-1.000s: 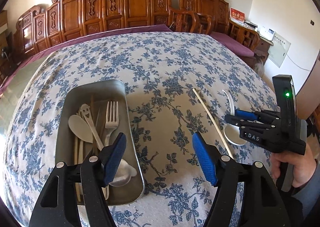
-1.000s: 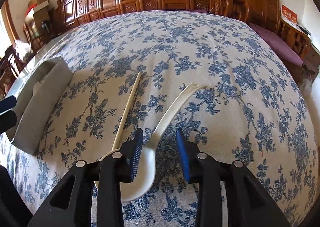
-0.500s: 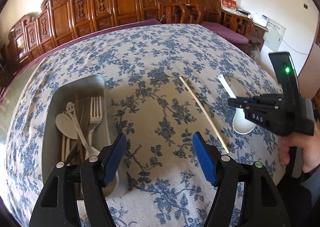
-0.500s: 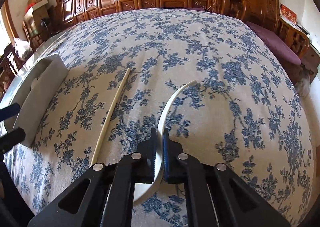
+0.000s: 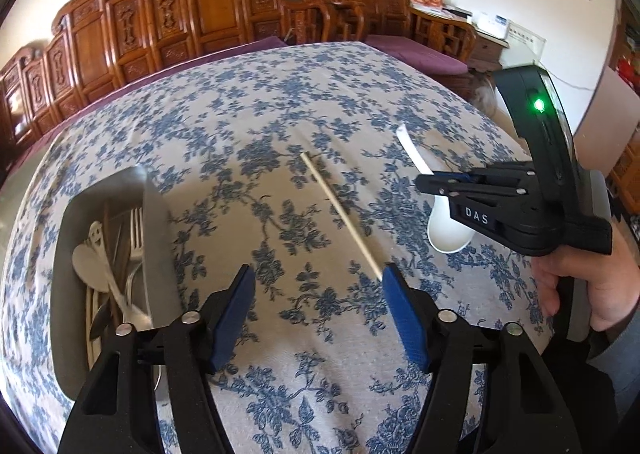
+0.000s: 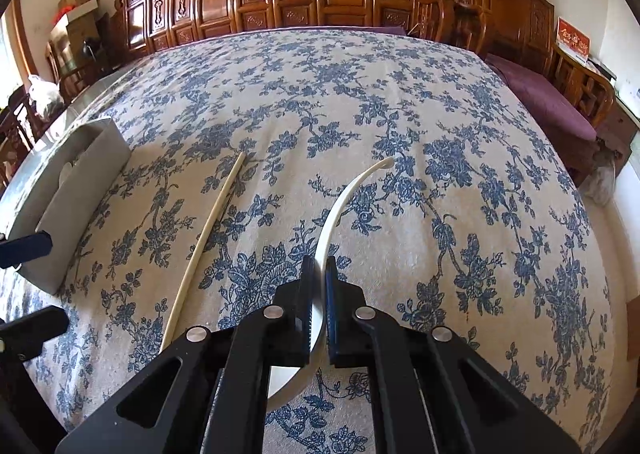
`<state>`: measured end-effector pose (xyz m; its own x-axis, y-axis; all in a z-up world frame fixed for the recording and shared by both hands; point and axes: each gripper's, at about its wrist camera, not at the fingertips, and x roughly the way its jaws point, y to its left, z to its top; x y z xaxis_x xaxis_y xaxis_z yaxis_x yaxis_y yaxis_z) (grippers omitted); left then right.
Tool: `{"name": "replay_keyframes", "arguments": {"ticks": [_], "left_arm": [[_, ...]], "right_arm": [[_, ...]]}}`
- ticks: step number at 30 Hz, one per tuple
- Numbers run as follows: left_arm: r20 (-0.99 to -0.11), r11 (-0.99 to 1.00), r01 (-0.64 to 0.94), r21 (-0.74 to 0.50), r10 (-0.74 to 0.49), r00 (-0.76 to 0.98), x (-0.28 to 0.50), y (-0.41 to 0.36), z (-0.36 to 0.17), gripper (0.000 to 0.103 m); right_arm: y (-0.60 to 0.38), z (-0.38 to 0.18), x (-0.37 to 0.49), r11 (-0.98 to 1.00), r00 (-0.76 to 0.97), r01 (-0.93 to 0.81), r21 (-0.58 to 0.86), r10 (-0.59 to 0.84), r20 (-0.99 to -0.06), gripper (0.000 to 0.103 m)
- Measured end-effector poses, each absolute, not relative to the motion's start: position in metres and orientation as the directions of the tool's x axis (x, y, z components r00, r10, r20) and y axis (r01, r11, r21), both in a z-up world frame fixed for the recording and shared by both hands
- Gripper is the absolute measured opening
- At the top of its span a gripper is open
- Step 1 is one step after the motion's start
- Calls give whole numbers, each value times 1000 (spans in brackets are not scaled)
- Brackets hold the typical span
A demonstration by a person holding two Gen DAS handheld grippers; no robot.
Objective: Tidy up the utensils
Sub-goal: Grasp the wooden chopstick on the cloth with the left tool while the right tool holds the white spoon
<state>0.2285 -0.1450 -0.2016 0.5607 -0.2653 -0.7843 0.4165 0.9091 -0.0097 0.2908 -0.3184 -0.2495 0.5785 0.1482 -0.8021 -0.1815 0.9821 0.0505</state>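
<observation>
Spoon (image 6: 340, 209), white, is pinched at its handle by the right gripper (image 6: 319, 274). Left gripper (image 5: 316, 296) is closing over bare tablecloth (image 5: 280, 125), chopstick (image 5: 340, 213) touching its right pad, metal tray (image 5: 156, 221) at its left.

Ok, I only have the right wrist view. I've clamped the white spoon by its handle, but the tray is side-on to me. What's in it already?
Observer: The metal tray already holds a fork, a smiley-faced spoon and a few other utensils lying lengthwise.
Operator: And the left gripper, is it carrying anything?
Observer: No. The left gripper has nothing between its pads. Its jaws are closing over bare cloth. The near end of the chopstick lies right by one pad, on the side toward your white spoon.
</observation>
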Motion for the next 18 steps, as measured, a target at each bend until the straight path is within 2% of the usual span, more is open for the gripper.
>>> {"name": "replay_keyframes", "arguments": {"ticks": [6,18], "left_arm": [[-803,899,437,-28,-281,526,242,-165,-215,43],[-839,902,428,-61,-278,467,278,-195,-246,32]], "right_arm": [[-332,-246,288,984,588,-162,69,152,-794,7],[-347,-244,288,983,595,-140,119,180,-783,7]]}}
